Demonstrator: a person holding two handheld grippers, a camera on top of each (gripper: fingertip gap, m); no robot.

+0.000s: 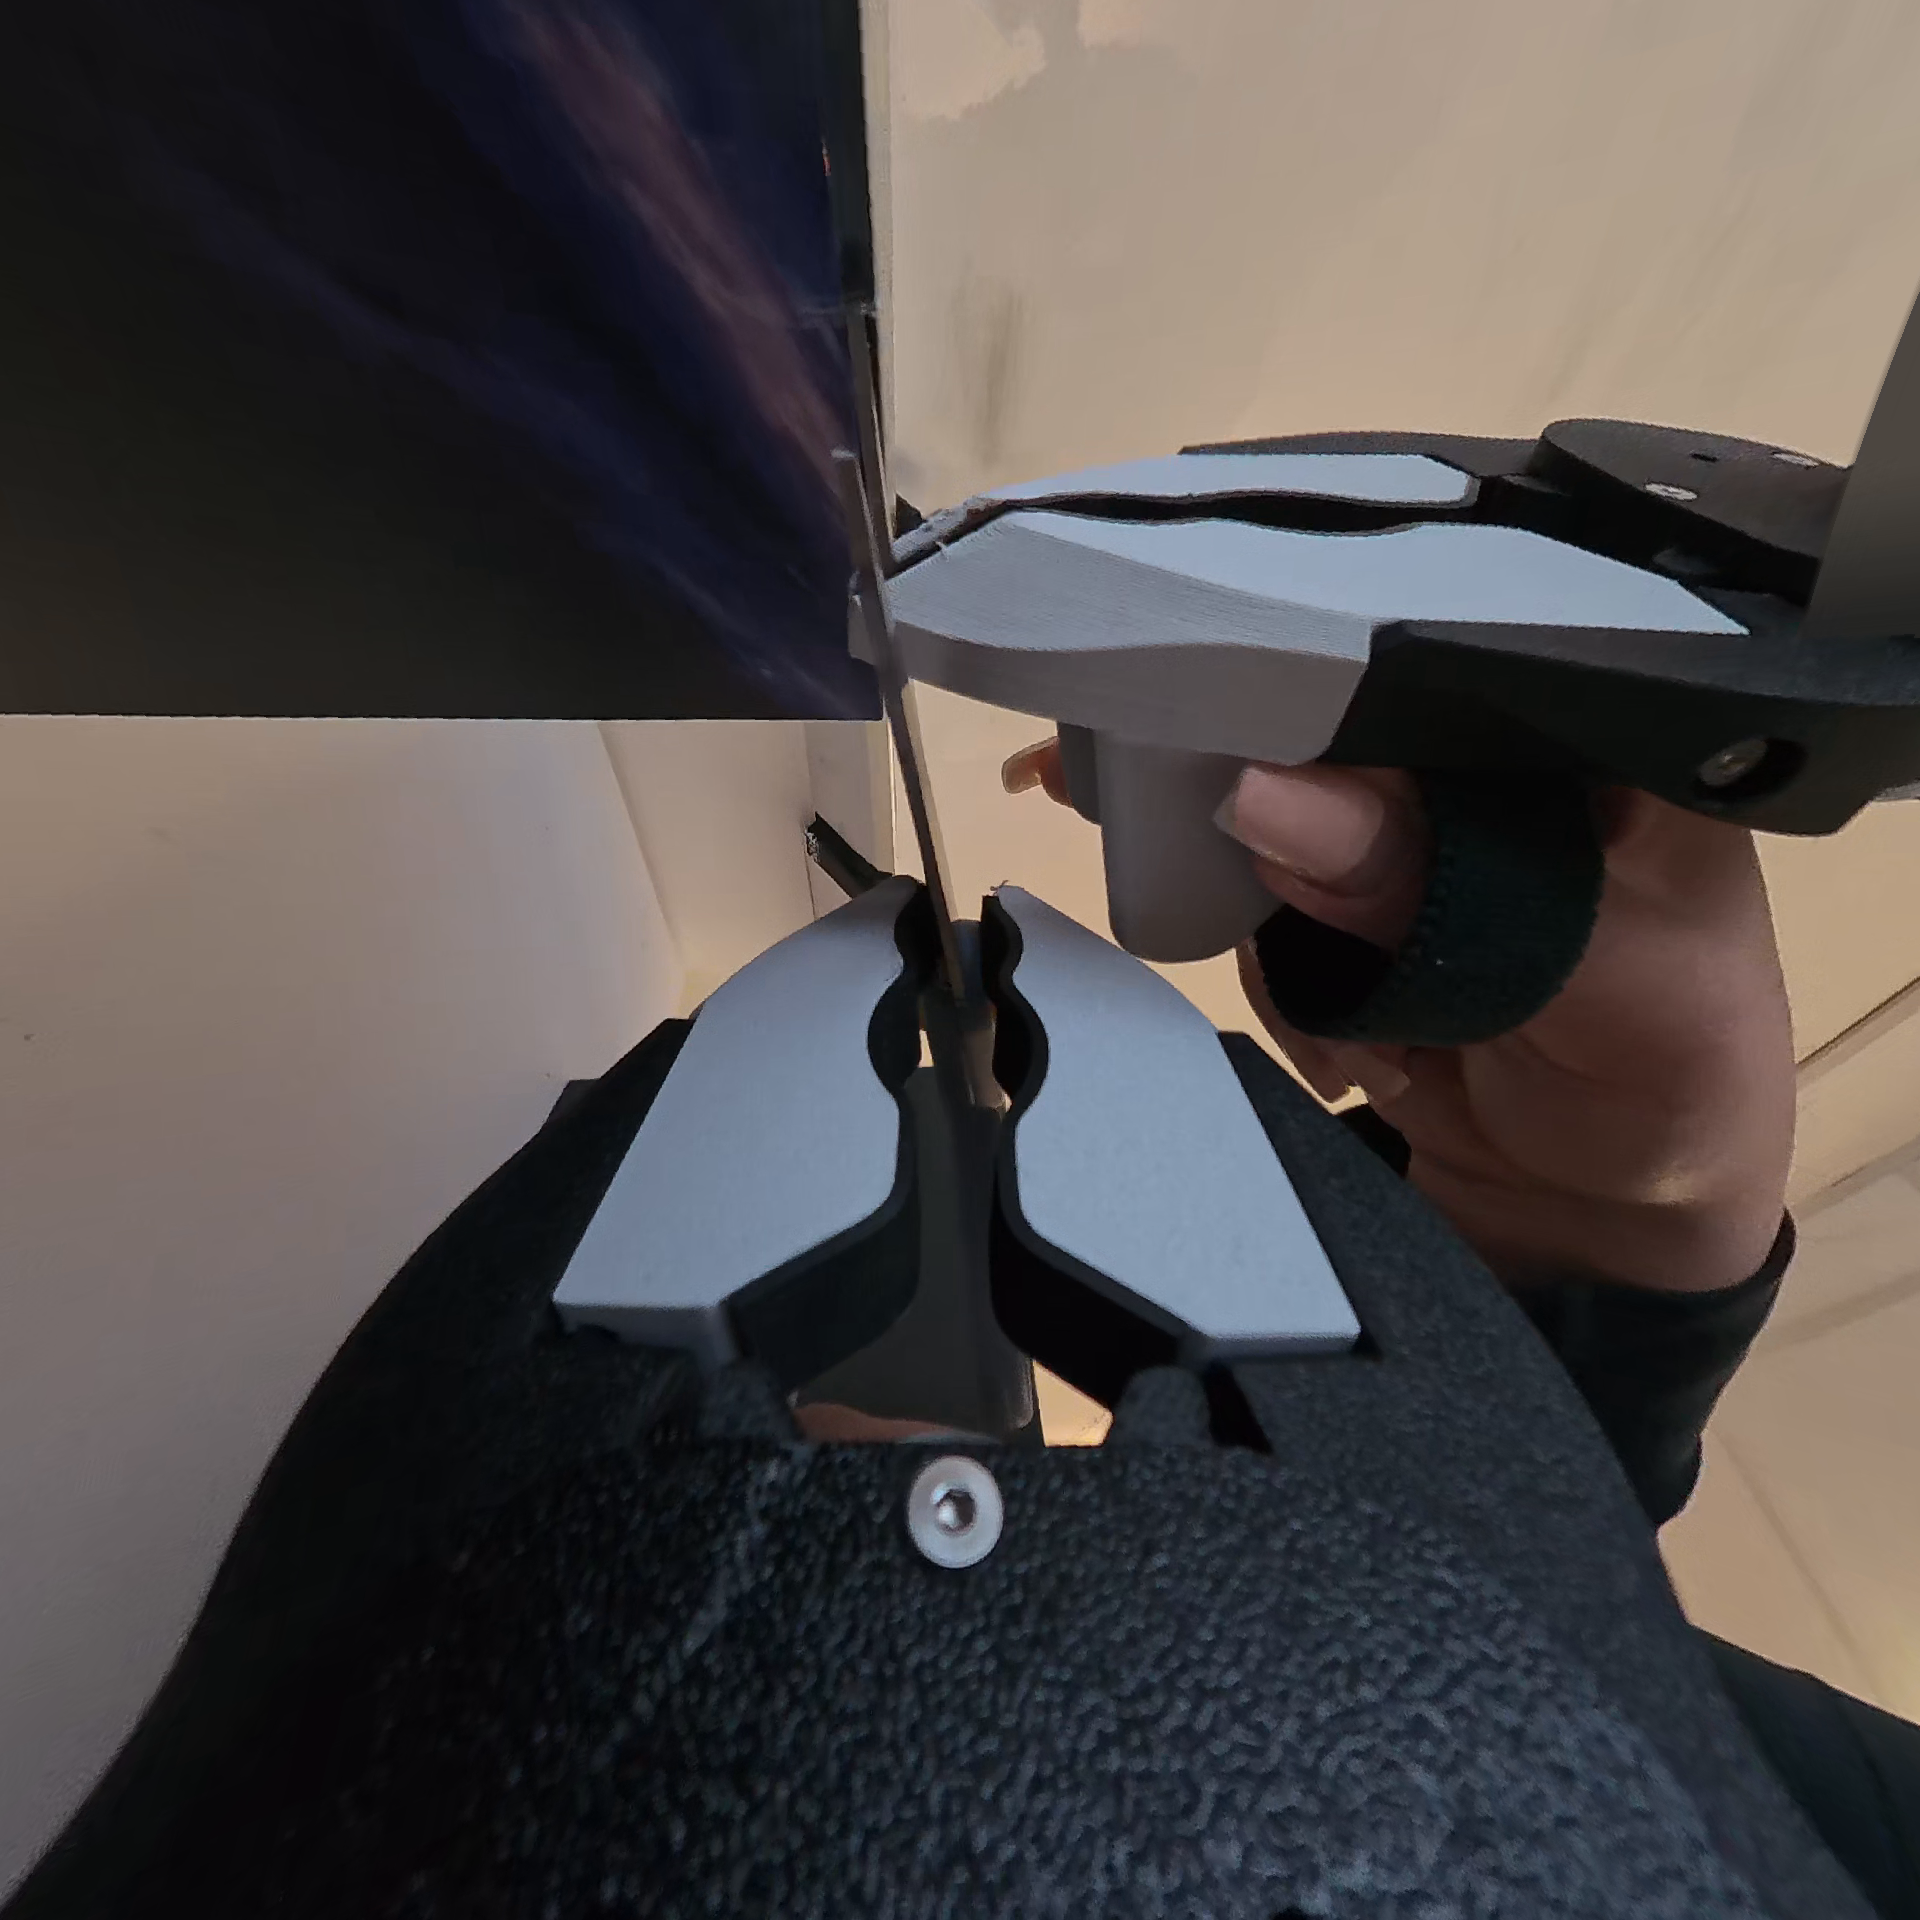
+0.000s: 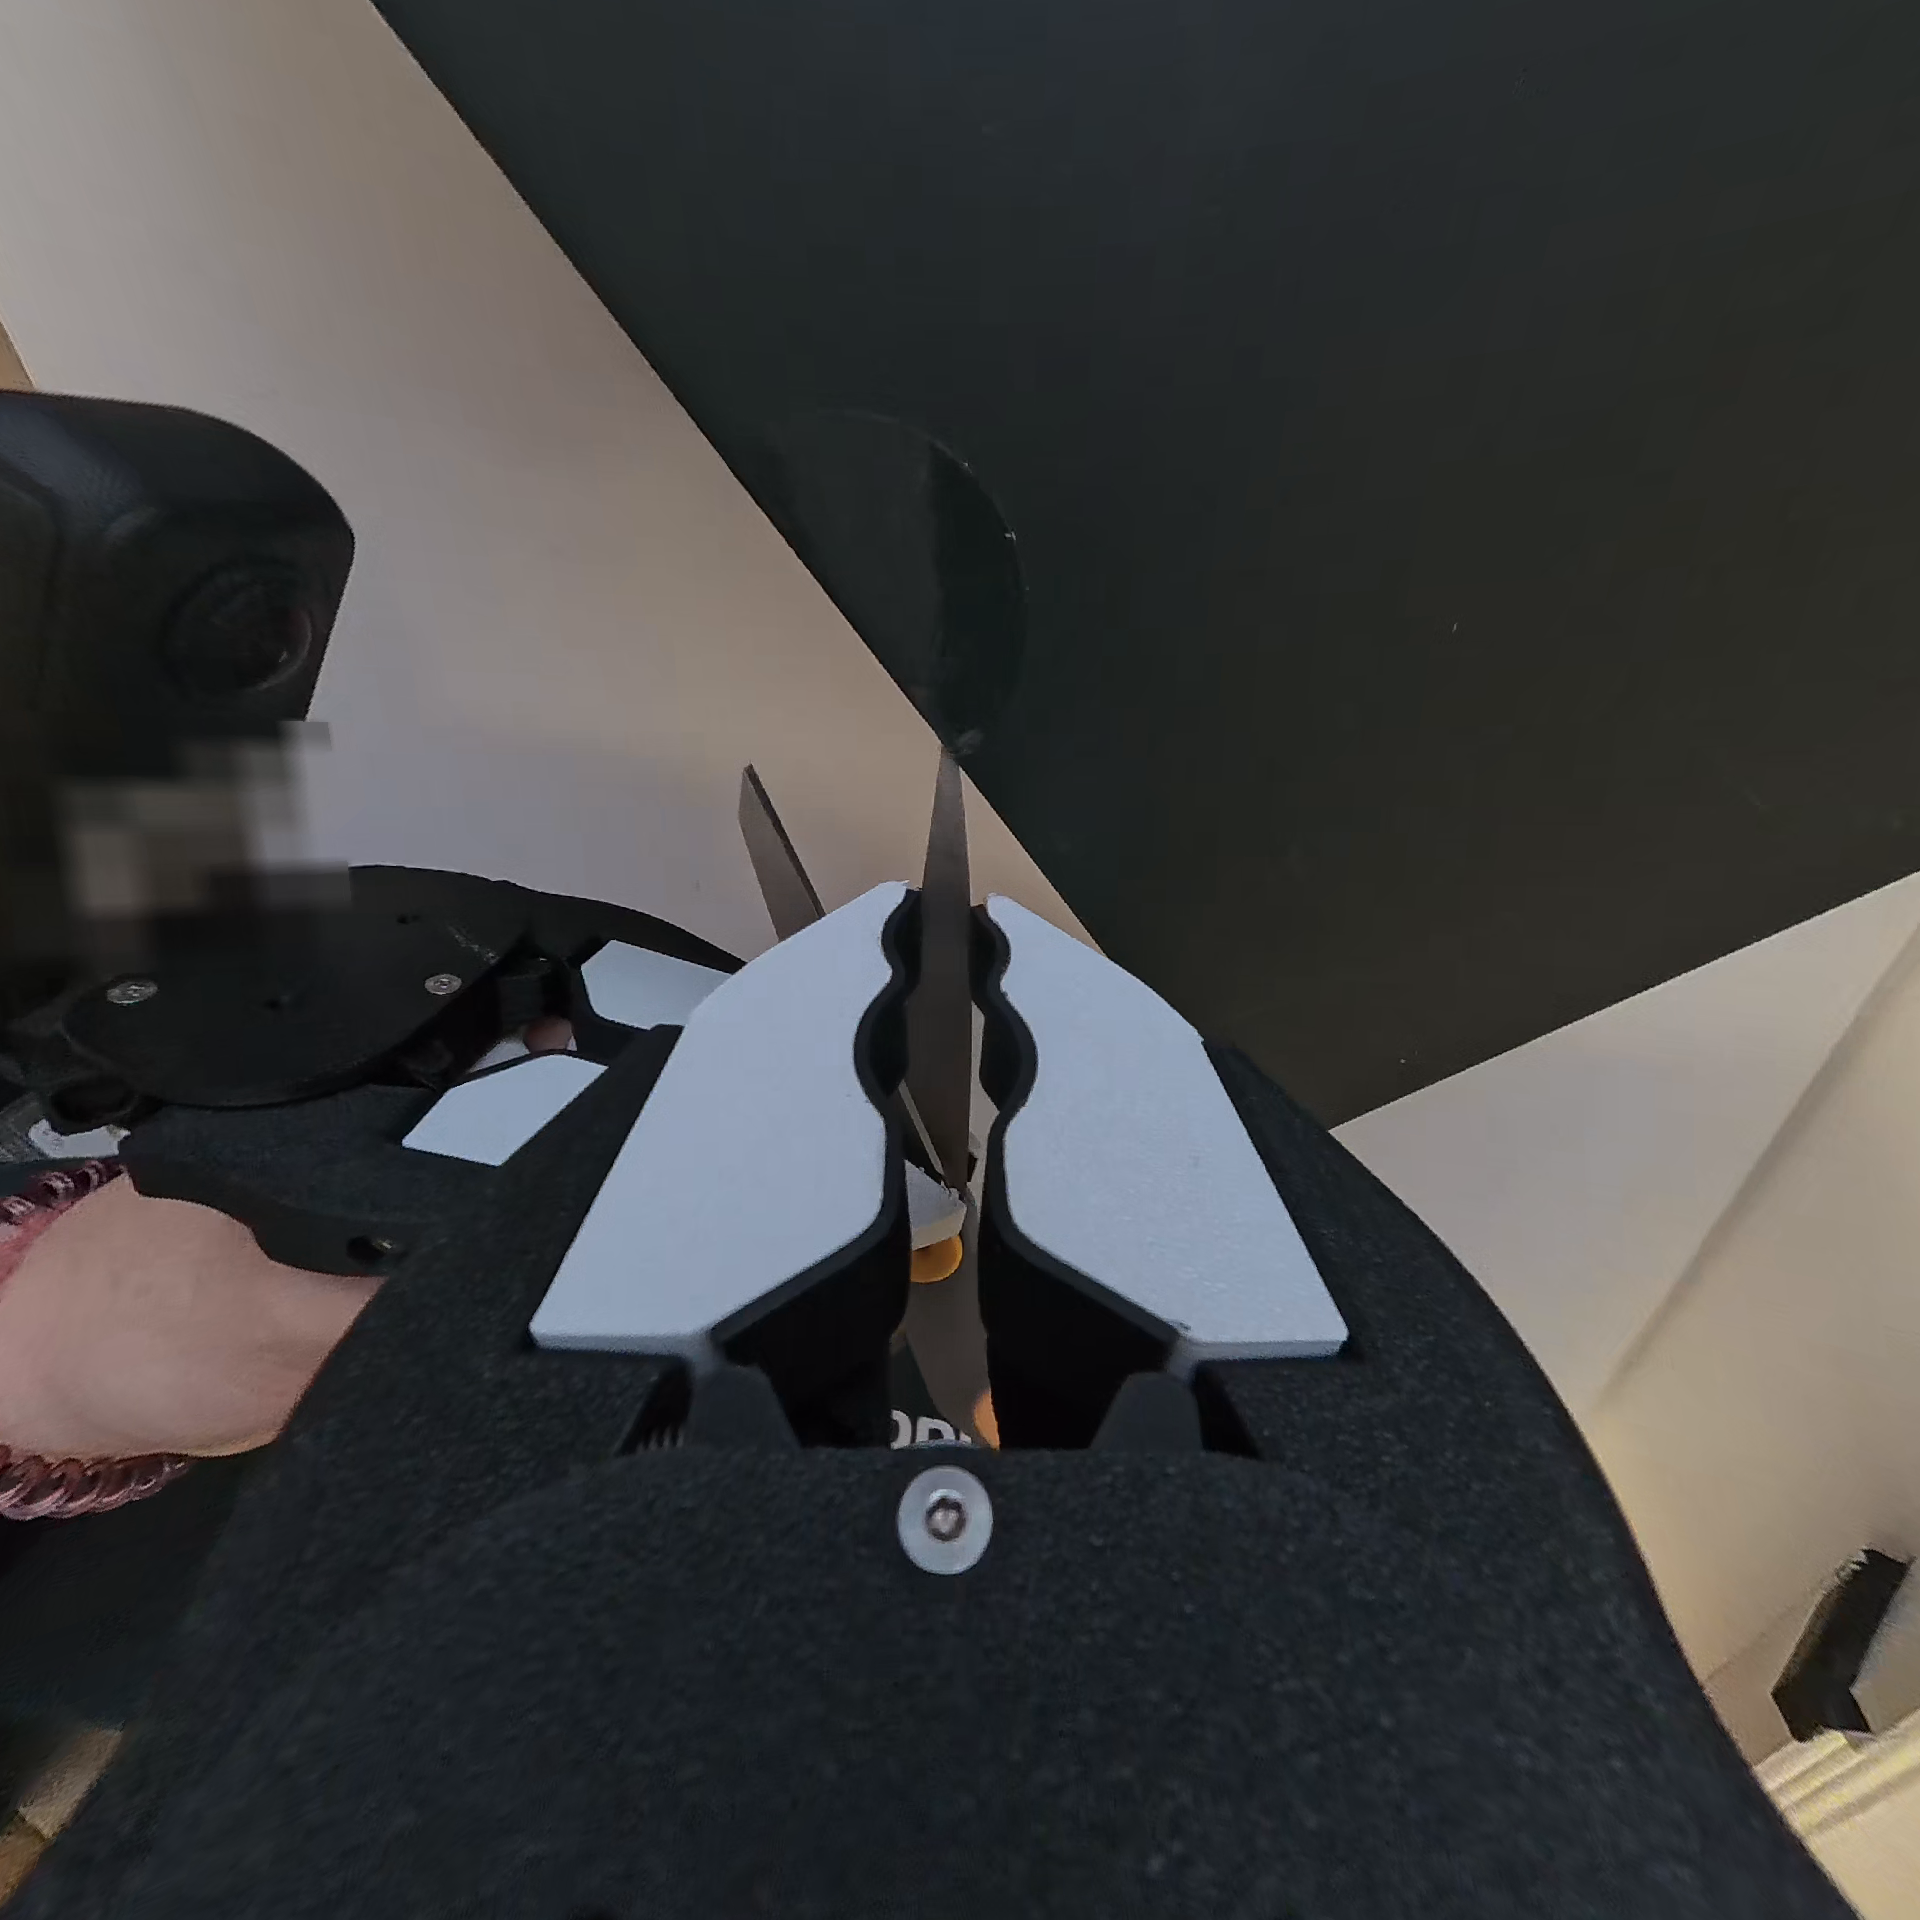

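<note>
One big black sheet [image 2: 1351, 416] fills most of the right wrist view. It's up in the air in front of a pale wall [image 2: 468, 520], not lying on anything. From the left wrist view that seems to be because the left gripper [image 1: 951, 914] has its fingers squeezed down to a narrow gap on a thin edge that runs up into the sheet. I read that as the sheet's own edge, seen side-on.

The right gripper [image 2: 945, 904] is also closed tight, on a pair of scissors [image 2: 940, 987]. Its jaws sit on either side of one blade just above the orange pivot, which would explain why the scissors stand straight out along the fingers. The other blade sticks out to the left, well apart from the first, so the scissors are open. The clamped blade's tip is touching the sheet's lower edge.

A person's hand [image 1: 1507, 1039] wraps the right gripper's handle, with a finger on its grey trigger.

Just above that blade tip there's a round disc shape [image 2: 935, 582] in the sheet, with a curved outline. Can't tell if it's attached.

Smallest thing: a pinkish beaded bracelet [image 2: 62, 1475] at the left edge.
</note>
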